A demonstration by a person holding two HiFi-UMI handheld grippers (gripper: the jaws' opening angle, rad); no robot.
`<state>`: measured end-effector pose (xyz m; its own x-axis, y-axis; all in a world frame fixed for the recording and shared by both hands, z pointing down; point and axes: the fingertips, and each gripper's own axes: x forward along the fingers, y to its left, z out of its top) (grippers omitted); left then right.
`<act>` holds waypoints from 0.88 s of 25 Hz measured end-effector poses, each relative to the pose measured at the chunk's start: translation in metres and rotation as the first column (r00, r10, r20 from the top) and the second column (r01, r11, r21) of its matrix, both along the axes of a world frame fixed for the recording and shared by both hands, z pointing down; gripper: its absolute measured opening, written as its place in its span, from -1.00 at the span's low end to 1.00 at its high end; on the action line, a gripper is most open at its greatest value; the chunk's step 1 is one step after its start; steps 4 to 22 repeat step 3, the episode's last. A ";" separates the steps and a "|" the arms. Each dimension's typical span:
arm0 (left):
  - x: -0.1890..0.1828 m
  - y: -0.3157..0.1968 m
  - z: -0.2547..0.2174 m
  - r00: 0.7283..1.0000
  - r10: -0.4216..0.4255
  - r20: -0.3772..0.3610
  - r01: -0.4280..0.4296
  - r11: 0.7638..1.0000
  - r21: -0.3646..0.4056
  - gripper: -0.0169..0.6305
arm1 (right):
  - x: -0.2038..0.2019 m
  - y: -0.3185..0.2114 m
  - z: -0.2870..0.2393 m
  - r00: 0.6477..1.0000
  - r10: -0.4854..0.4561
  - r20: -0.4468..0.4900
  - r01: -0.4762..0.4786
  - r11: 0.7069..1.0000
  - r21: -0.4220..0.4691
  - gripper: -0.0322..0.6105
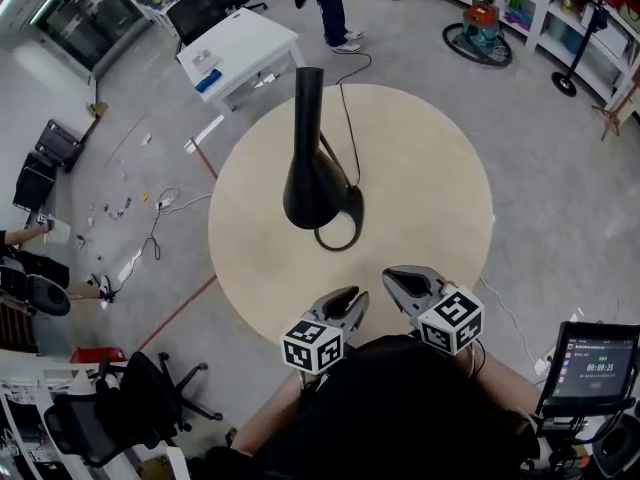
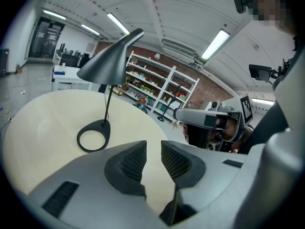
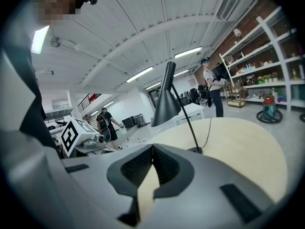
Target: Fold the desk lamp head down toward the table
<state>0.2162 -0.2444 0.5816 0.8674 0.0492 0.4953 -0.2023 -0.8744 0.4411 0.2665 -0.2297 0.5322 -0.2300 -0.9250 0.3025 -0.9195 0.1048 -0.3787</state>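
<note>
A black desk lamp stands near the middle of the round wooden table [image 1: 430, 168]. Its cone-shaped head [image 1: 308, 168] is raised on a thin stem above a ring-shaped base [image 1: 340, 230]. Its cord [image 1: 348, 138] runs off the far edge. My left gripper [image 1: 350, 296] and right gripper [image 1: 393, 280] hover side by side over the table's near edge, short of the lamp and apart from it. The left gripper view shows the head [image 2: 110, 61] and base [image 2: 94, 135] beyond the left gripper [image 2: 153, 149], which is shut and empty. In the right gripper view the right gripper [image 3: 152, 151] is shut too, the head [image 3: 166, 104] beyond it.
A white desk [image 1: 240, 53] stands behind the table, with a person's legs [image 1: 325, 3] beside it. Shelves and a round vacuum [image 1: 480, 30] are at the back right. An office chair [image 1: 130, 408] sits at the lower left, a tablet screen [image 1: 598, 363] at the lower right.
</note>
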 end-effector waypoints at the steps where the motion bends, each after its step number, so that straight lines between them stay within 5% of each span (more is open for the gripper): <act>1: -0.003 -0.002 0.000 1.000 -0.019 -0.003 0.019 1.000 -0.008 -0.65 | -0.002 0.002 0.000 1.000 0.003 0.000 -0.003 1.000 -0.002 -0.89; 3: -0.009 -0.008 0.001 0.998 -0.066 -0.011 0.065 0.998 -0.021 -0.65 | -0.004 0.007 -0.001 1.000 0.009 0.000 -0.009 1.000 -0.005 -0.89; 22: -0.009 -0.008 0.001 0.998 -0.066 -0.011 0.065 0.998 -0.021 -0.65 | -0.004 0.007 -0.001 1.000 0.009 0.000 -0.009 1.000 -0.005 -0.89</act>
